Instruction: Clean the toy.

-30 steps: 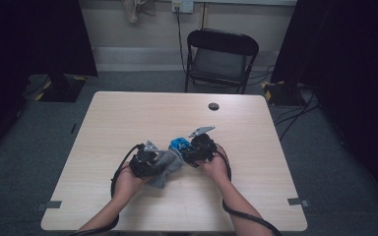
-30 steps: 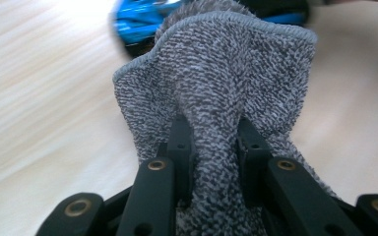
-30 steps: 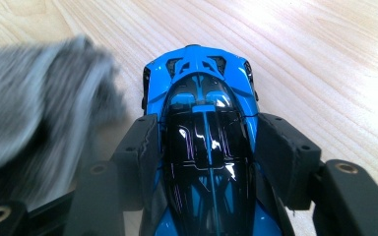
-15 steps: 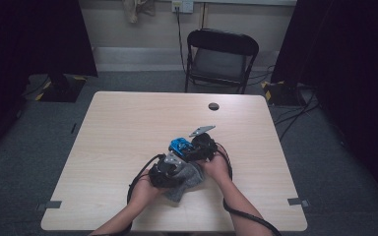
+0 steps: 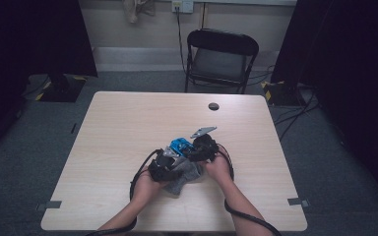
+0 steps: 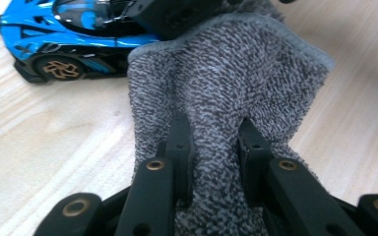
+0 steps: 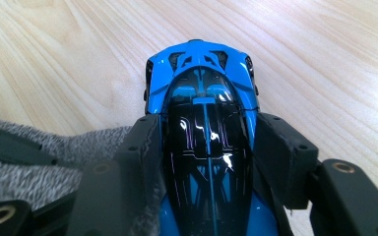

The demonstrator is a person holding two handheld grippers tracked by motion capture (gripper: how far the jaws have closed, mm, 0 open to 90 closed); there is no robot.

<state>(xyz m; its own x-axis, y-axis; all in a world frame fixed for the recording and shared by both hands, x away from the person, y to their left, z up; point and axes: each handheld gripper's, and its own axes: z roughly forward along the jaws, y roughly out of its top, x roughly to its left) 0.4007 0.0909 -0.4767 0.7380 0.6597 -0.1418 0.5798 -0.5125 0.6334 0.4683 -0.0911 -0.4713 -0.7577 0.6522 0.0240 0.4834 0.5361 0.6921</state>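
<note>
Centrally, near the table's [image 5: 128, 123] front edge: blue toy car [image 7: 204, 98], no readable writing or brand on it, clamped by its sides in the right gripper [image 7: 206, 147]. Grey cloth [image 6: 226, 88] touches the car's flank; the left gripper [image 6: 215, 147] pinches a fold of it, jaws narrow. Black folding chair [image 5: 221, 59] beyond.

The grey cloth [image 6: 226, 88] hides the toy car's [image 6: 74, 44] rear end.

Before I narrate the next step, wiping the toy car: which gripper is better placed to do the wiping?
Left. The left gripper is shut on the grey cloth, whose edge already reaches the blue toy car. The right gripper is clamped around the car, steadying it.
</note>
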